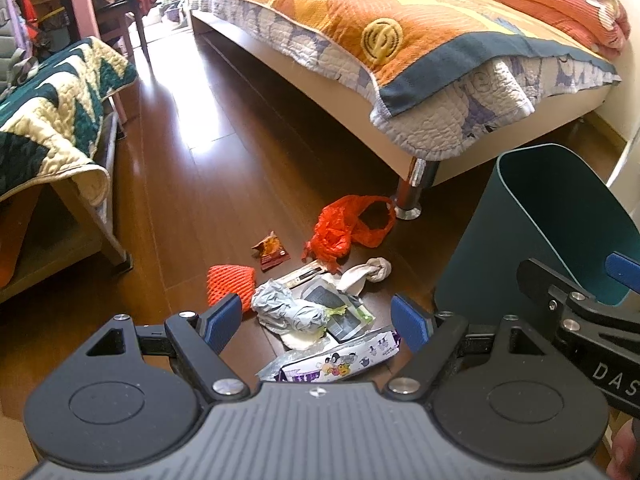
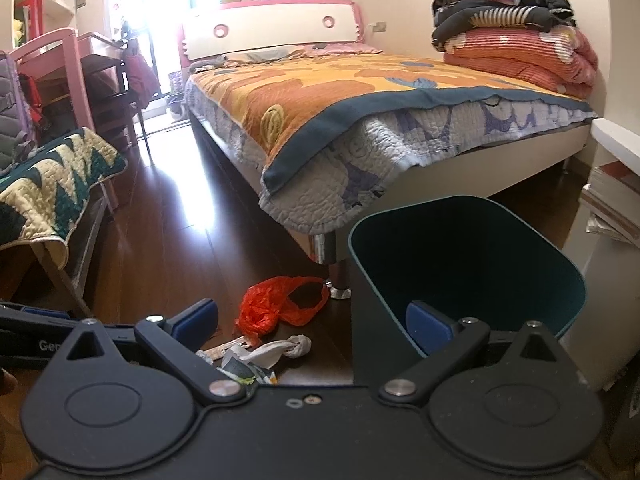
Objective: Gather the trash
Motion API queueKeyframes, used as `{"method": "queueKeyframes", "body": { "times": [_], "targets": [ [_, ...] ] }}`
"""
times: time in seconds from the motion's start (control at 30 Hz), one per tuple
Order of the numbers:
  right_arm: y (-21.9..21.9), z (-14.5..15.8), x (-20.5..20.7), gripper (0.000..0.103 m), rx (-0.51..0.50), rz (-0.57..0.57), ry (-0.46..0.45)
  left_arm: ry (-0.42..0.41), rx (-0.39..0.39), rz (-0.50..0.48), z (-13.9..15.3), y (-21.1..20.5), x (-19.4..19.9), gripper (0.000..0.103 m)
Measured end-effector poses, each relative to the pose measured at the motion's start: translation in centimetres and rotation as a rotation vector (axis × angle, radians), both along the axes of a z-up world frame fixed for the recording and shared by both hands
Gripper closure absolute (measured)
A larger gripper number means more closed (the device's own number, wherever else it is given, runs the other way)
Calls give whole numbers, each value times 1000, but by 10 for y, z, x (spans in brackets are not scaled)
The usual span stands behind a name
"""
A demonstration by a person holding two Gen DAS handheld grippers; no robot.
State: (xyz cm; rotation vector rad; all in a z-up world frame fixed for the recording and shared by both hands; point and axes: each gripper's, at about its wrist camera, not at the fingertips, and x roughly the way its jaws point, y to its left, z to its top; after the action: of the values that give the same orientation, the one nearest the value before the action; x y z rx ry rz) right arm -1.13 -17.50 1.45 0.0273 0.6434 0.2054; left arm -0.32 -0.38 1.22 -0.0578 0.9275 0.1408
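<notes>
Left gripper is hanging over the trash pile on the floor, jaws spread wide, gripping nothing. The pile is lying straight ahead of it and below: crumpled grey wrapper sitting between the two pads, cartoon-printed packet closest in, right under the jaw line, its long axis running roughly left-right, i.e. across the fingers, so it's looking like a closing pinch would be catching it across the short side. Orange mesh sleeve is sitting just outside the left pad; red plastic bag and small snack wrapper are lying farther out toward the bed leg. Right gripper is also wide open and empty, pointing past the pile, its right pad overlapping the near rim of the teal bin in its own view. Bin is standing to the right of the pile, beside the bed corner. Left one is clearly nearer the trash, so I'm judging the pick as a left-hand job, then carrying right to the bin.
</notes>
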Motion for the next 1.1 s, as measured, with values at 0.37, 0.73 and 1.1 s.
{"method": "queueKeyframes", "body": {
  "times": [0.37, 0.73, 1.1],
  "targets": [
    [-25, 42, 15, 3, 103, 150, -46, -31, 58, 60, 37, -20, -2, 21],
    [-88, 66, 41, 0, 89, 359, 89, -68, 35, 90, 103, -49, -7, 21],
    [-120, 32, 102, 6, -150, 245, 109, -91, 212, 47, 113, -53, 29, 21]
  ]
}}
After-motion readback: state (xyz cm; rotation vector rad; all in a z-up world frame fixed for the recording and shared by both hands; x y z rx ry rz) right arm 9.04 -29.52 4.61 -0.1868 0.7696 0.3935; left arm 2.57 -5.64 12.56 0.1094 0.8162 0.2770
